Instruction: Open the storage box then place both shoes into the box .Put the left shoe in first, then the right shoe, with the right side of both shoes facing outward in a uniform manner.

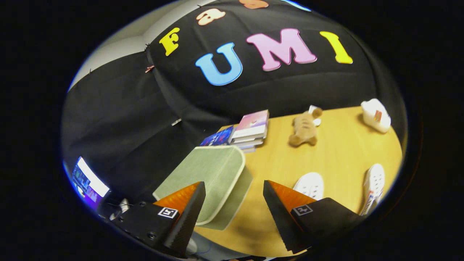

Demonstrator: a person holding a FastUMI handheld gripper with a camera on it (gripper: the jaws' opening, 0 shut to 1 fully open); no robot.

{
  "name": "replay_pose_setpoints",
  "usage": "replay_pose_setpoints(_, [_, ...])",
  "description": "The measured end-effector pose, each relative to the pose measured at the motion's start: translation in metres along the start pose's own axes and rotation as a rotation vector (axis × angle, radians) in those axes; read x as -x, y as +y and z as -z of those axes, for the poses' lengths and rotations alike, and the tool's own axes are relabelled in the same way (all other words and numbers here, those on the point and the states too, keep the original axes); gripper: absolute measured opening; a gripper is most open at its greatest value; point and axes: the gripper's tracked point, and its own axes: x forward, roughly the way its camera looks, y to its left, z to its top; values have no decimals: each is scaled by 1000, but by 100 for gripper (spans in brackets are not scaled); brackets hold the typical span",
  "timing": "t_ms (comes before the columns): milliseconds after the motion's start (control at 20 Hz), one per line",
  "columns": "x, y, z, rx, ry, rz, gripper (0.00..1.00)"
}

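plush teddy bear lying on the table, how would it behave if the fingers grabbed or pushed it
The brown plush teddy bear on the wooden table looks soft and limp, so it would likely squash and flop when grabbed. It lies flat, so a push would probably slide it, not roll it. The open gripper is far from it.

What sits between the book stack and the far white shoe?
Gripper view: a plush bear lies on the table between books and shoe.

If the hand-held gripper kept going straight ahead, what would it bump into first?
Probably the green storage box. The hand-held gripper is open, and the box's near corner sits just ahead between its fingers, closer to the left one. Beyond that lie bare table and a stack of books, though depth is hard to judge.
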Motion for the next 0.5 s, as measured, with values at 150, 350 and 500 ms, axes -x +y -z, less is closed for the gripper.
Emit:
replay_pose_setpoints(150, [-15, 14, 26, -127, 119, -132, 98])
replay_pose_setpoints(350, [-35, 21, 54, -244, 229, -238, 98])
replay_pose_setpoints(500, [-48, 28, 69, -309, 296, -318, 98])
